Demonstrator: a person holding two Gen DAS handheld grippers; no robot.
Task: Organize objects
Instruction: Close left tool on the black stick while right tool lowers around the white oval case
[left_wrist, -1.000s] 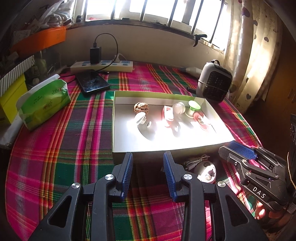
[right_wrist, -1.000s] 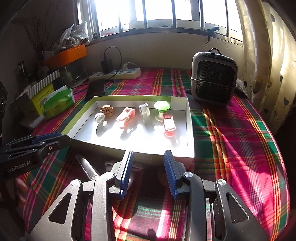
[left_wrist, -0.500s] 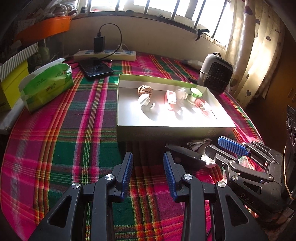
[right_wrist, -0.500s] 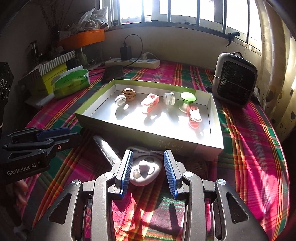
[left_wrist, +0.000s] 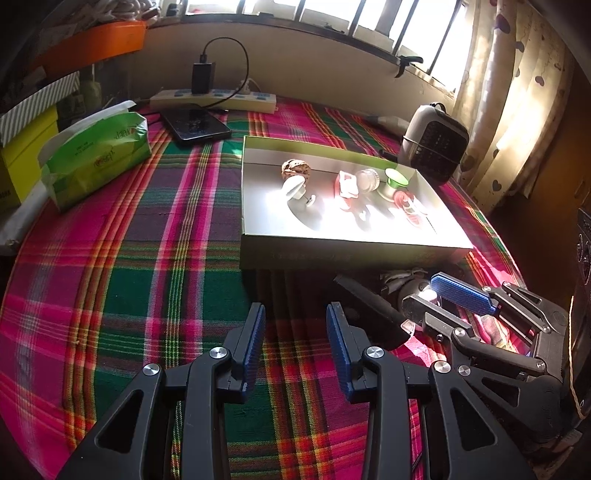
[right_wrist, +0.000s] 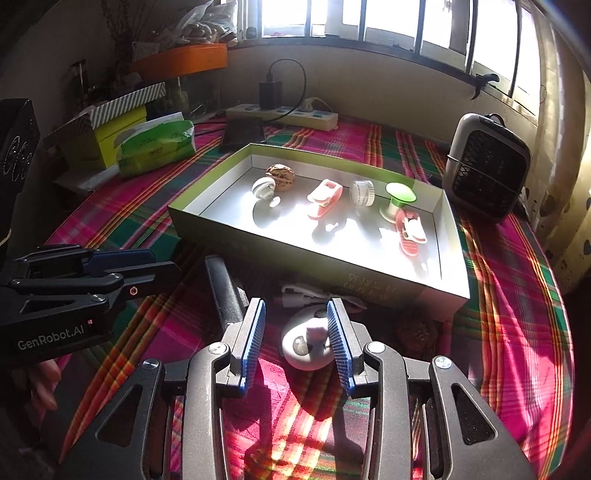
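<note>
Hovering right tongs (right_wrist: 295, 332) apart around white oval gadget (right_wrist: 308, 347) on worktop (right_wrist: 517, 314), not gripping | left tongs (left_wrist: 295, 332) apart, empty, waiting aside | box (right_wrist: 456, 254) just behind, likely destination

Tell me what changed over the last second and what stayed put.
The right gripper came down toward the white oval gadget in front of the box, which now lies between its open fingers, not gripped. The left gripper stayed open and empty over the tablecloth. Items in the box did not move.
</note>
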